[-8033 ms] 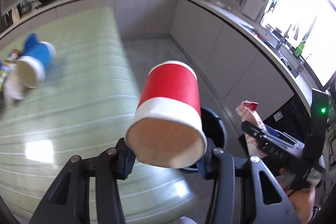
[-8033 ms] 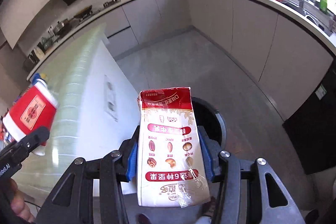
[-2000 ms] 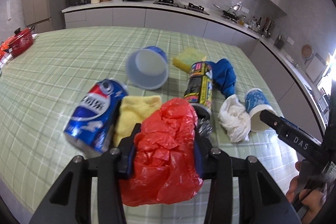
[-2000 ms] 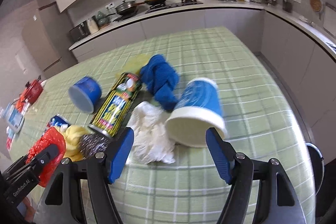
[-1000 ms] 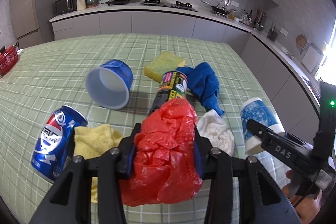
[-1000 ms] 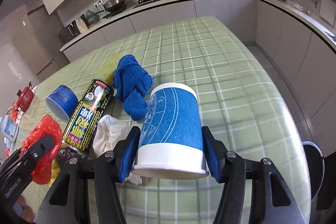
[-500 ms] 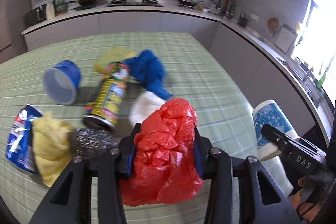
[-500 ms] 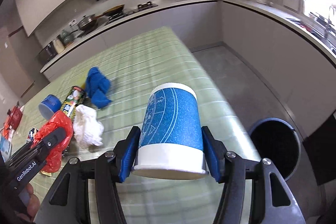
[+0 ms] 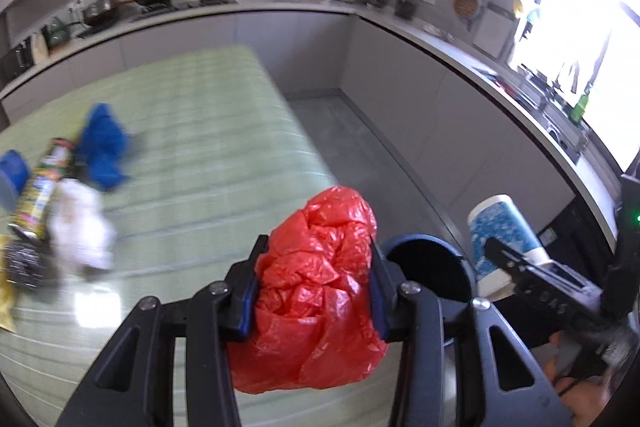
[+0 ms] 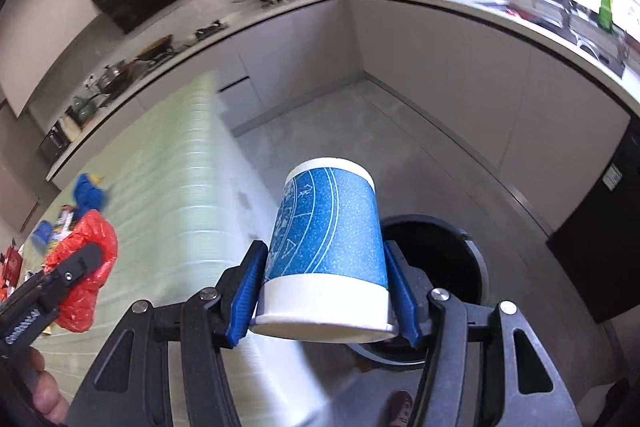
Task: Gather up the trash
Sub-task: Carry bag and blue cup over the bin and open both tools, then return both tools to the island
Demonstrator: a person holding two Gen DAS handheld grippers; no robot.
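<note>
My left gripper is shut on a crumpled red plastic bag, held over the right end of the green checked table. My right gripper is shut on a blue paper cup with a white rim, its mouth toward the camera. A round black bin stands on the floor just behind the cup; in the left wrist view the bin shows right of the bag. The left wrist view also catches the cup in the right gripper, and the right wrist view catches the bag at lower left.
On the table's left part lie a blue cloth, a white crumpled tissue, a yellow spray can, a steel scourer and a blue bowl. Grey cabinets ring the grey floor. A hand holds the left gripper.
Both grippers have swung right, off the table's littered part toward its right end and the floor bin. The bin has come close behind the cup. Both grips are unchanged.
</note>
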